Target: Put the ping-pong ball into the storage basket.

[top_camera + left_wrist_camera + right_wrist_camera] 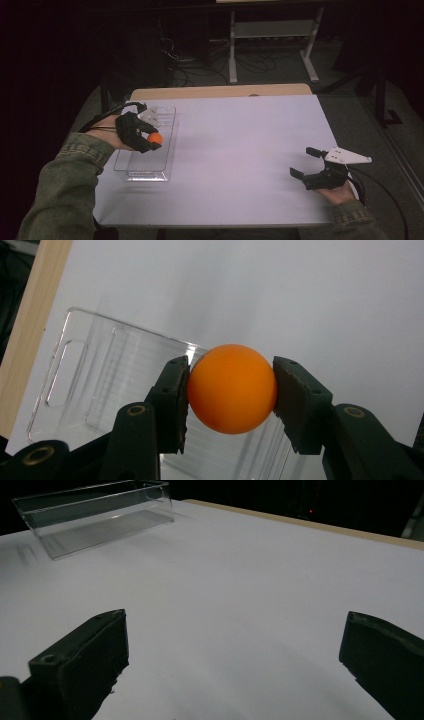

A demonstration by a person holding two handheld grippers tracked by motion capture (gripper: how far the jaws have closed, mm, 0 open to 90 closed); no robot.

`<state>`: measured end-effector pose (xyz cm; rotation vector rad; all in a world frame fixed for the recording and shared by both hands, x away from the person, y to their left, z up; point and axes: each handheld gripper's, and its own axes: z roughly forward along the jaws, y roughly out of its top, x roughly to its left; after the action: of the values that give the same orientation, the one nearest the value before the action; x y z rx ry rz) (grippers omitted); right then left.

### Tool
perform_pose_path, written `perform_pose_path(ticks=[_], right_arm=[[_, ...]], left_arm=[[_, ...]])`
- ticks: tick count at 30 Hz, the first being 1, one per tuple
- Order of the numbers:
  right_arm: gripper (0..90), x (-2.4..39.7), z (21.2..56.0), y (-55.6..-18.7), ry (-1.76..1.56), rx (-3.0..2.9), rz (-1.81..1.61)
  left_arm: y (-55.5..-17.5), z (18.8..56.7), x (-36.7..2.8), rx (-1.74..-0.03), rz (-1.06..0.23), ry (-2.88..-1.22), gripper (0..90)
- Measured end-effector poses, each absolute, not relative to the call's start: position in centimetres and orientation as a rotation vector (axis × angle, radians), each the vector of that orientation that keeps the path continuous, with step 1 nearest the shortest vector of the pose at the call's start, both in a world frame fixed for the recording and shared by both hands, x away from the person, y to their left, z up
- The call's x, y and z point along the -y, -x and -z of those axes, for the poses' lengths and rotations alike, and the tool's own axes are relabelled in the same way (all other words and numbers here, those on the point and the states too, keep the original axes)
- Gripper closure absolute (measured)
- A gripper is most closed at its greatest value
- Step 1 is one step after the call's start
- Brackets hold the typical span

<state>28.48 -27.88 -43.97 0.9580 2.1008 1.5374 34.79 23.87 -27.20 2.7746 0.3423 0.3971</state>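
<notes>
Seen from the high view: left gripper (152,140) held over a clear, oblong plastic tray (131,169) at the left side of a white-topped table (240,150) with a pale wooden edge, its two black jaws pinching a small, smooth orange ball (155,138). Ball raised above the tray's open top, roughly over its middle, not resting on the tray floor. In the left gripper view: same orange ball (232,388) squeezed between both dark pads (174,405), one on either side at about its widest part, tray (75,375) lying below and beyond it on the white surface. Left forearm in an olive-green sleeve (65,190) reaching in from the lower left. Right gripper (306,161) resting low near the table's right front corner, well apart from the tray, jaws spread wide with nothing but bare tabletop between them. In the right gripper view: clear tray (95,517) far off at the upper left, standing on the white table (250,580).
</notes>
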Motion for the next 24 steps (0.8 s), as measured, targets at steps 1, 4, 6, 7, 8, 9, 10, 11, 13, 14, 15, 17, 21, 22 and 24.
perform_pose_path(ticks=[1,4,6,7,8,9,10,11,13,14,15,17,21,22,24], right_arm=[[0.0,27.9,44.0,-28.5,-0.959,-2.101,-1.537],[0.0,27.9,44.0,-28.5,-0.958,-2.101,-1.538],[0.0,27.9,44.0,-28.5,-0.956,-2.100,-1.538],[0.0,27.9,44.0,-28.5,-0.955,-2.100,-1.538],[0.0,27.9,44.0,-28.5,-0.955,-2.100,-1.538],[0.0,27.9,44.0,-28.5,-0.956,-2.102,-1.538],[0.0,27.9,44.0,-28.5,-0.959,-2.102,-1.537],[0.0,27.9,44.0,-28.5,-0.959,-2.102,-1.538],[0.0,27.9,44.0,-28.5,-0.959,-2.102,-1.539],[0.0,27.9,44.0,-28.5,-0.958,-2.103,-1.538],[0.0,27.9,44.0,-28.5,-0.958,-2.103,-1.538],[0.0,27.9,44.0,-28.5,-0.957,-2.103,-1.538],[0.0,27.9,44.0,-28.5,-0.957,-2.102,-1.540],[0.0,27.9,44.0,-28.5,-0.956,-2.103,-1.541],[0.0,27.9,44.0,-28.5,-0.955,-2.102,-1.541]], left_arm=[[-34.8,27.3,-23.9,-0.343,-0.397,-2.783,50.4],[-34.9,27.4,-23.9,-0.343,-0.396,-2.808,50.4],[-34.9,27.5,-23.9,-0.341,-0.395,-2.817,50.5],[-34.9,27.5,-23.9,-0.339,-0.395,-2.822,50.5],[-34.9,27.6,-23.9,-0.338,-0.392,-2.828,50.5],[-34.9,27.7,-23.9,-0.335,-0.391,-2.838,50.5],[-34.9,27.8,-23.8,-0.334,-0.386,-2.843,50.5],[-34.9,27.9,-23.8,-0.338,-0.376,-2.847,50.4],[-34.9,28.0,-23.8,-0.340,-0.366,-2.852,50.5],[-34.9,28.1,-23.8,-0.341,-0.365,-2.854,50.5],[-34.9,28.2,-23.8,-0.342,-0.363,-2.855,50.4],[-34.9,28.3,-23.8,-0.341,-0.356,-2.859,50.5],[-34.9,28.6,-23.8,-0.328,-0.346,-2.874,50.5],[-34.9,28.7,-23.8,-0.326,-0.343,-2.877,50.5],[-34.9,28.9,-23.8,-0.329,-0.336,-2.881,50.5]])
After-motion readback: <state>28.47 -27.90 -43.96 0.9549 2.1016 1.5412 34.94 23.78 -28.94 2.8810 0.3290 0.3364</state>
